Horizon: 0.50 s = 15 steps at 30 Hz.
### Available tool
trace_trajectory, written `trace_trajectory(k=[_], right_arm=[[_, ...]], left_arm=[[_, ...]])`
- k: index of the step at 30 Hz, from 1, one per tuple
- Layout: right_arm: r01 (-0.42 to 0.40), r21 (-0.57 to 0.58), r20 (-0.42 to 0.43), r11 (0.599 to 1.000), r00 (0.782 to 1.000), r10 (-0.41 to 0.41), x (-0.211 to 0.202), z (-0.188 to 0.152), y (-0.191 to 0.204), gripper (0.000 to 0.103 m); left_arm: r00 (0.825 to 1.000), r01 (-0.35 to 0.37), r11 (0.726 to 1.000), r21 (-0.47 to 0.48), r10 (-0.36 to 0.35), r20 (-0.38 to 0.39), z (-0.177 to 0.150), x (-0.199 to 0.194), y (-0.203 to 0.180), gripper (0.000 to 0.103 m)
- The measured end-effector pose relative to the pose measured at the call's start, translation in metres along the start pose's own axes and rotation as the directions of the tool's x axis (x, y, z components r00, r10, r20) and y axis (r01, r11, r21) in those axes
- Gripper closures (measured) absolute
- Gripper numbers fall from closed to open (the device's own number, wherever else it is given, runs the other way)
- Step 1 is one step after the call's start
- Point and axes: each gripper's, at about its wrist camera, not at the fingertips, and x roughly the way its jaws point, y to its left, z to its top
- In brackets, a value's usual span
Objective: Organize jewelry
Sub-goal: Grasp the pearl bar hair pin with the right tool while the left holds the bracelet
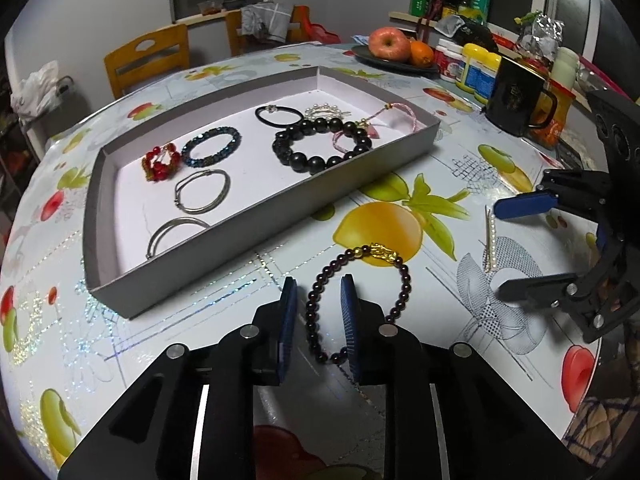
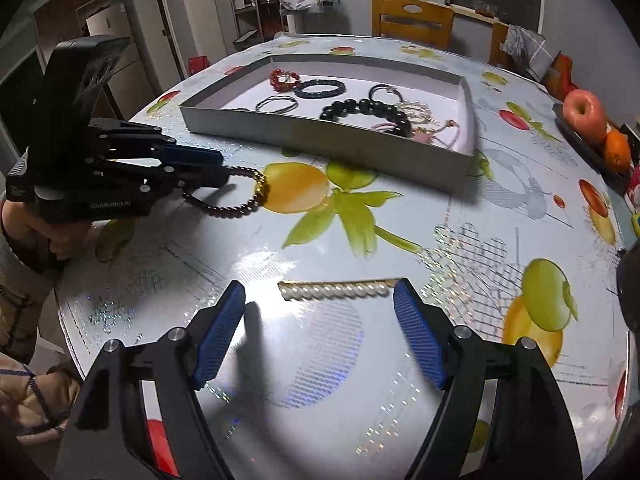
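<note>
Your tray sits on the table at the far left, with several bracelets lying in it. Near you, just right of the tray's near corner, a beaded bracelet lies on the table, its left side between your left gripper's fingers. Well to its right lies a hair clip, in front of your right gripper. A fruit plate and a mug stand beyond the tray, far right.

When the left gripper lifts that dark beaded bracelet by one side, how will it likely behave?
The dark beaded bracelet is strung round beads, so it will probably sag into a hanging loop rather than hold its circle. The gold charm may swing it. The left gripper straddles one strand only; smooth beads could slip.
</note>
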Motion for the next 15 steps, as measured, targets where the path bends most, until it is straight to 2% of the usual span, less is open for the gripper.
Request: trace_trajectory(k=[3, 5, 8, 12, 15], right_arm=[[0.0, -0.017, -0.007, 1.0, 1.0, -0.001, 0.005, 0.007, 0.004, 0.029], [0.01, -0.039, -0.006, 0.999, 1.0, -0.01, 0.009, 0.012, 0.007, 0.036], [0.016, -0.055, 0.003, 0.998, 1.0, -0.016, 0.012, 0.017, 0.008, 0.048], [0.018, -0.073, 0.017, 0.997, 1.0, -0.017, 0.013, 0.021, 0.007, 0.08], [0.022, -0.092, 0.022, 0.996, 1.0, -0.02, 0.014, 0.021, 0.008, 0.085]], left_arm=[[1.0, 0.008, 1.0, -0.007, -0.008, 0.001, 0.0, 0.0, 0.001, 0.079], [1.0, 0.01, 1.0, -0.009, -0.01, 0.0, 0.0, 0.0, 0.001, 0.079], [1.0, 0.011, 1.0, 0.001, -0.011, -0.001, 0.0, 0.0, 0.001, 0.079], [1.0, 0.01, 1.0, 0.012, -0.01, -0.003, 0.002, 0.003, 0.0, 0.079], [1.0, 0.01, 1.0, 0.021, -0.01, -0.004, 0.003, 0.004, -0.002, 0.08]])
